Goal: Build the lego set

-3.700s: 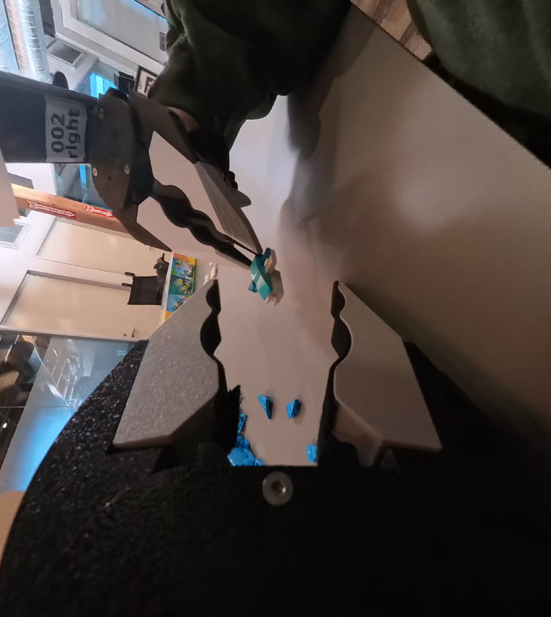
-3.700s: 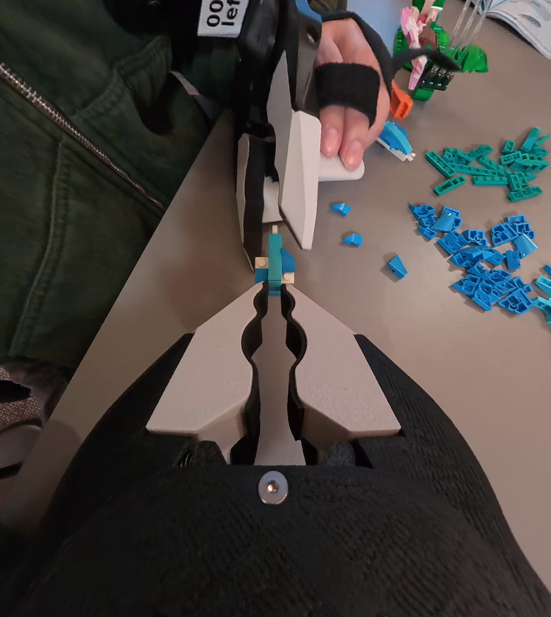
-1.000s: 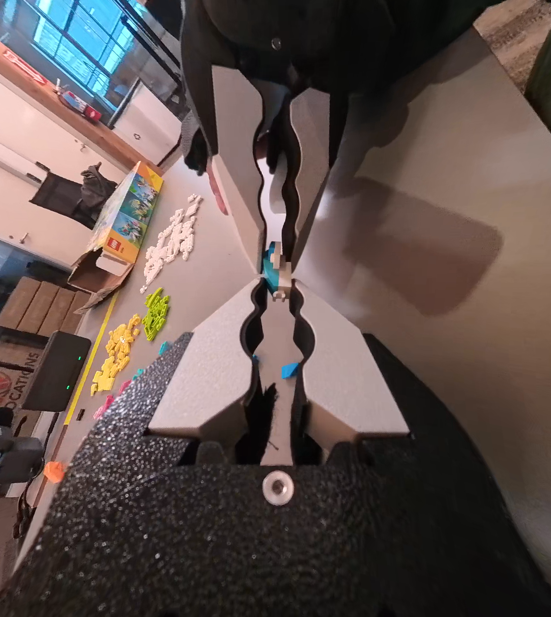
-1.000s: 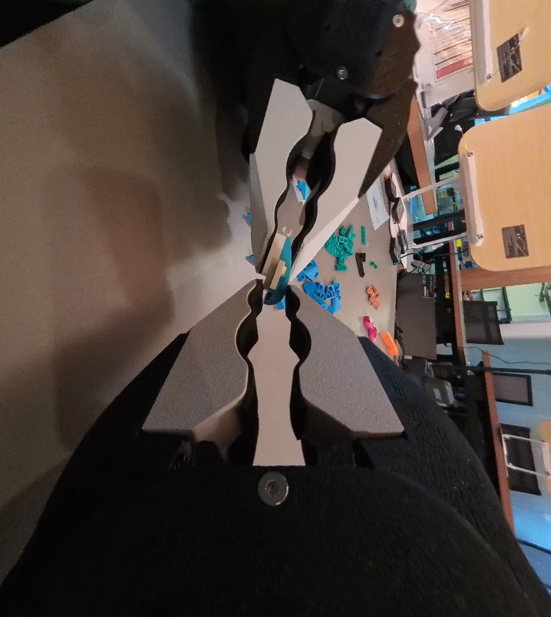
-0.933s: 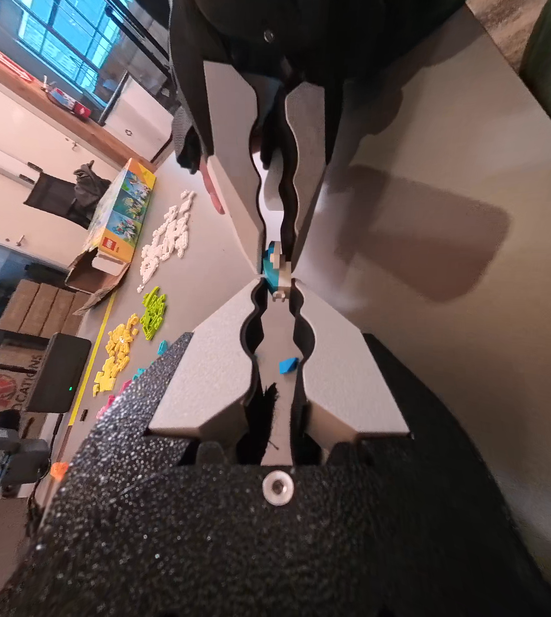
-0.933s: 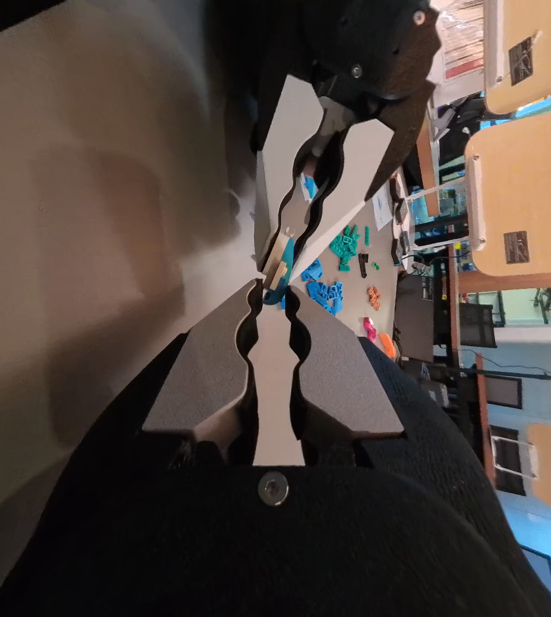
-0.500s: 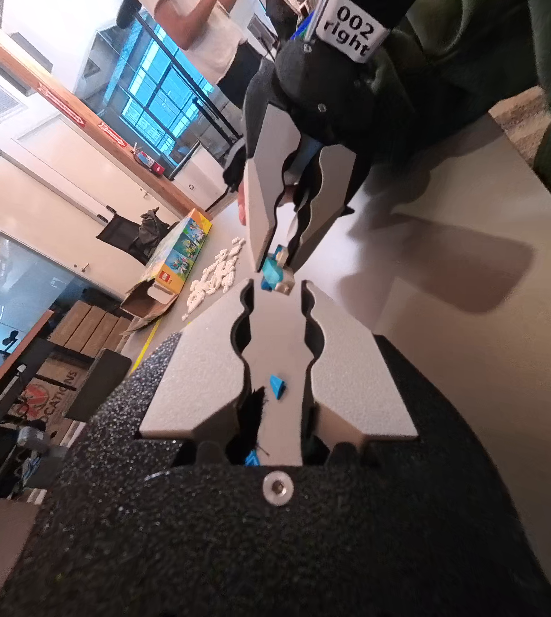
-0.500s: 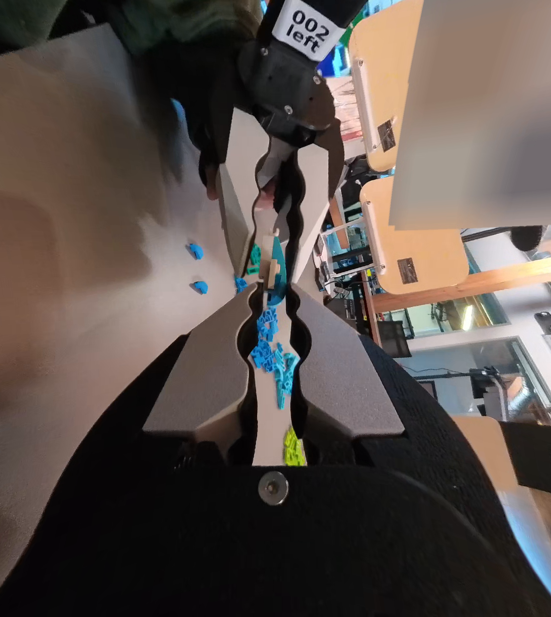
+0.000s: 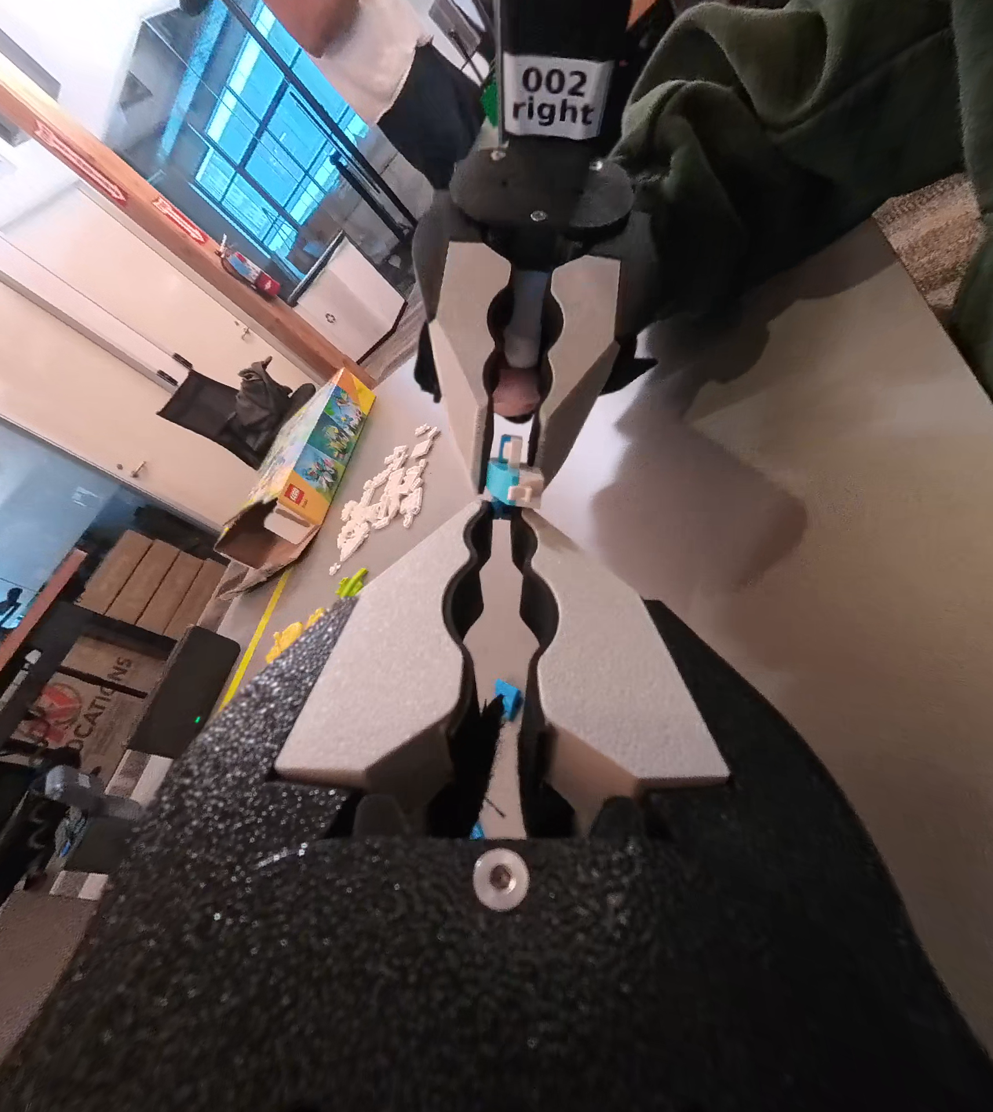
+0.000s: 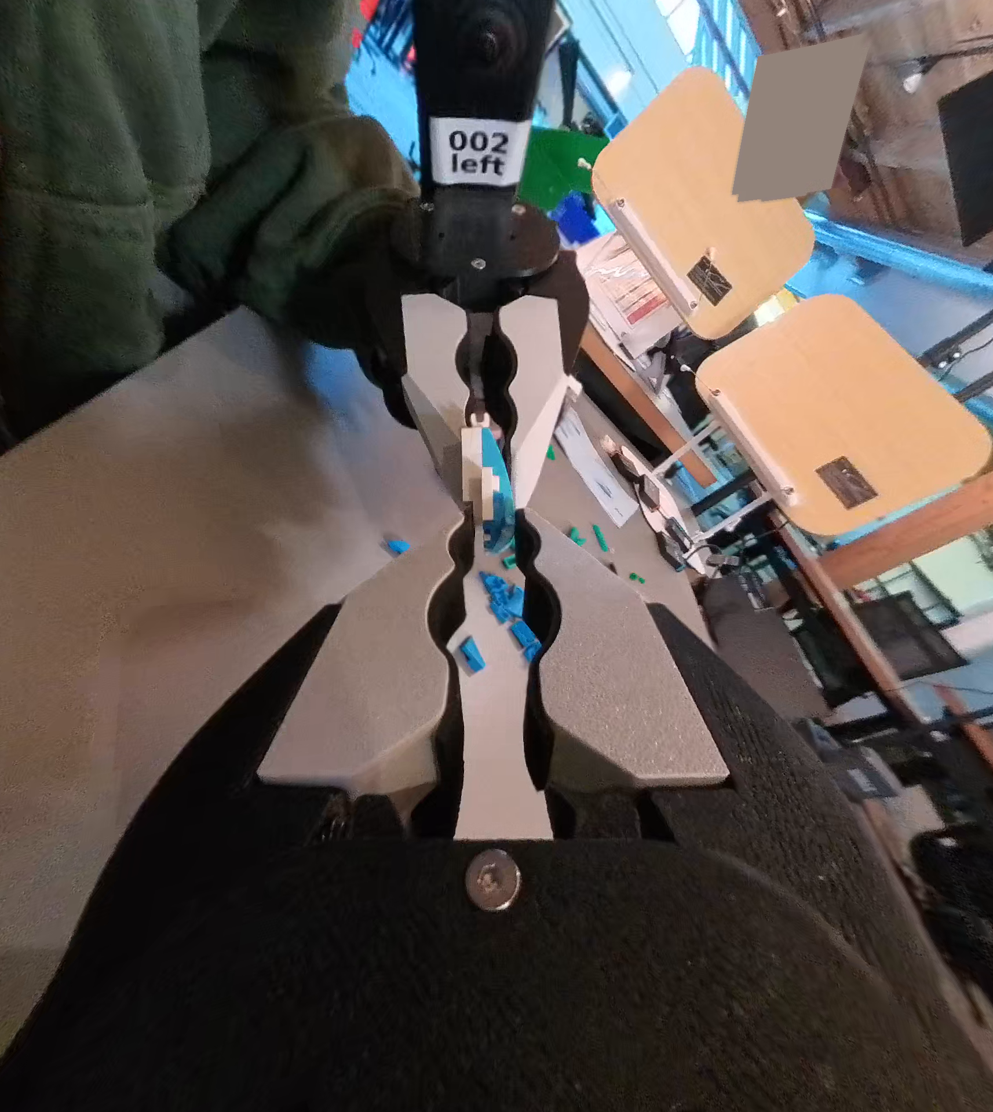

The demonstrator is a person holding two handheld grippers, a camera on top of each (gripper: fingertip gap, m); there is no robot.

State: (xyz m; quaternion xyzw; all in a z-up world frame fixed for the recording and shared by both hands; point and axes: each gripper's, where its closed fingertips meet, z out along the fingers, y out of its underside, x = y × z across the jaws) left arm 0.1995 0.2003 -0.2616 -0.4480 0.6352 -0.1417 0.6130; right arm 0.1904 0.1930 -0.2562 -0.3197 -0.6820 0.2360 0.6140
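Observation:
A small blue and white lego assembly hangs above the grey table, held between the two grippers, which meet tip to tip. My left gripper is shut on its blue end. My right gripper is shut on the lower blue tip of the same assembly. In the right wrist view the left gripper comes in from above and the curved blue piece with white bricks lies between its fingers. In the left wrist view the right gripper comes in from above.
On the table lie a lego box, a white brick pile, lime and yellow bricks, a loose blue brick, a blue pile and green bricks. Wooden chairs stand beyond it. A green sleeve is close by.
Both grippers have tilted up and turned together, so the room now shows behind them. The assembly has stayed pinched between their tips.

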